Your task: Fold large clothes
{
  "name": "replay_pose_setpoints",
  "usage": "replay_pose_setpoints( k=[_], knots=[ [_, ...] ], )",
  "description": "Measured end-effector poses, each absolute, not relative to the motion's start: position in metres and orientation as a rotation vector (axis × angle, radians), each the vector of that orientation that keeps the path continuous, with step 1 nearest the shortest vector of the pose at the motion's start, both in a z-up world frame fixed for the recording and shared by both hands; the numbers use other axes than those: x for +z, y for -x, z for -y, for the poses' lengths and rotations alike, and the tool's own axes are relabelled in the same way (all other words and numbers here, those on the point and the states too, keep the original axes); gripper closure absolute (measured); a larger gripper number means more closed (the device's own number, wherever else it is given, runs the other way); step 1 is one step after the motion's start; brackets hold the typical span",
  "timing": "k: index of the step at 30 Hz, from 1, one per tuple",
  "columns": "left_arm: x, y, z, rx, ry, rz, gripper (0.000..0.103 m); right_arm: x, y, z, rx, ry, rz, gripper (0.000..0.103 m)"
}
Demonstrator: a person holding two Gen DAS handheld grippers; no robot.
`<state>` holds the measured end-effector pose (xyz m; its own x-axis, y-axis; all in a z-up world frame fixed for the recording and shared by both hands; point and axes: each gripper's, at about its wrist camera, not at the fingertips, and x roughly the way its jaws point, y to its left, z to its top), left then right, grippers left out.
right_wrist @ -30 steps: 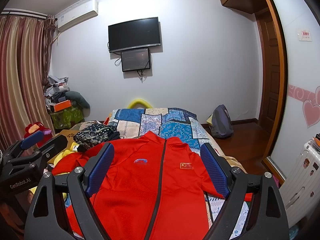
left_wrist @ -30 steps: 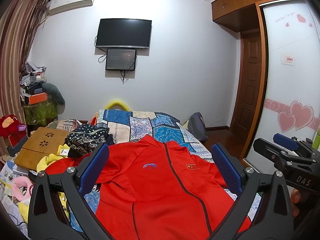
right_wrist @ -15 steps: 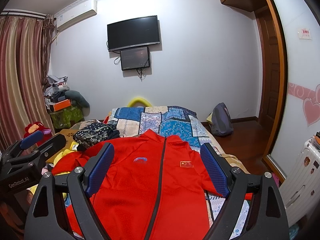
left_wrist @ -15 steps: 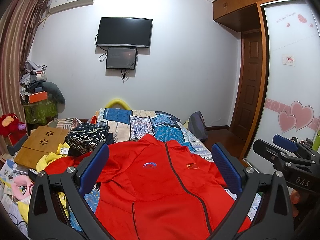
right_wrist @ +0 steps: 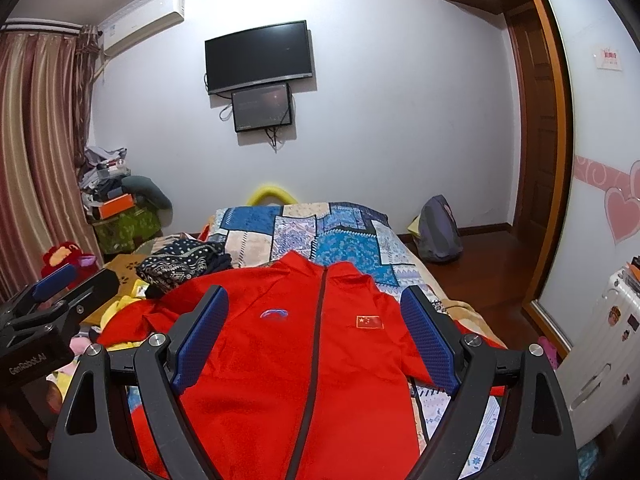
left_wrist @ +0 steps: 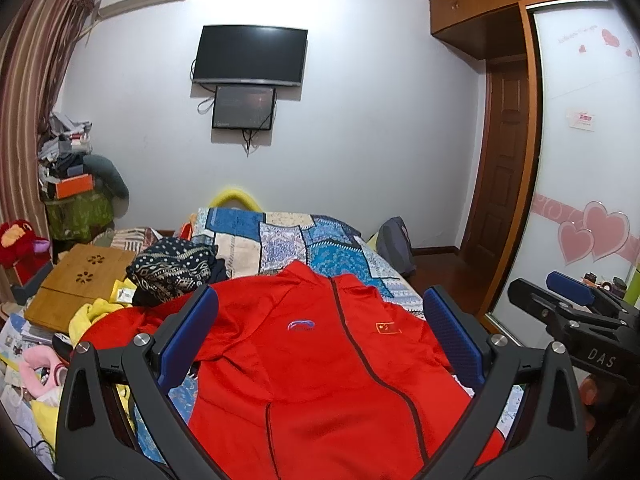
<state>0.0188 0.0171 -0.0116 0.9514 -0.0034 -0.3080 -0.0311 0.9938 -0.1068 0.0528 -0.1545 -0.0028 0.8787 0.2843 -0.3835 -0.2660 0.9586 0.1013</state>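
Red jacket (left_wrist: 320, 368) lies face up and spread flat on the bed (right_wrist: 352, 240), zipper closed, collar pointing away toward the far wall. The fabric appears soft and limp, of light to moderate weight; expect it to drape and sag when lifted, and to slide easily over the patchwork quilt (left_wrist: 328, 240) beneath it. Suitable pick points are judged to be the sleeve cuffs, the shoulder seams or the hem corners, where a pinch gathers one clear edge; avoid the zipper line, which is stiffer. The left gripper (left_wrist: 320, 340) hangs above the lower chest of the garment with its jaws spread wide and nothing between them. The right gripper (right_wrist: 316, 336) hangs likewise over the chest, jaws spread wide and holding nothing; the zipper runs up between its fingers. Neither gripper touches the cloth. One sleeve extends left toward a pile of patterned dark clothes (left_wrist: 172, 268); the other drops off the right edge of the bed. Beyond the collar the quilt continues toward the wall, where a television (right_wrist: 258, 56) is mounted.
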Motion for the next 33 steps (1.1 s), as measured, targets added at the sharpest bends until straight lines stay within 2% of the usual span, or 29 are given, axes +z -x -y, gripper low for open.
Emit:
replay_pose_setpoints(
  k=[12, 18, 27, 33],
  knots=[
    [-0.013, -0.079, -0.087, 0.157, 0.106, -0.343, 0.0, 0.002, -0.111, 0.144, 0.257, 0.001, -0.403, 0.017],
    [-0.035, -0.123, -0.154, 0.187, 0.123, -0.446, 0.0, -0.006, -0.16, 0.133, 0.302, -0.002, -0.452, 0.017],
    [-0.133, -0.17, -0.284, 0.309, 0.356, -0.713, 0.0, -0.079, -0.234, 0.1, 0.287, 0.052, -0.713, 0.017],
    [-0.201, -0.155, -0.359, 0.336, 0.646, -0.825, 0.0, -0.113, -0.265, 0.087, 0.292, 0.117, -0.863, 0.017]
  ],
)
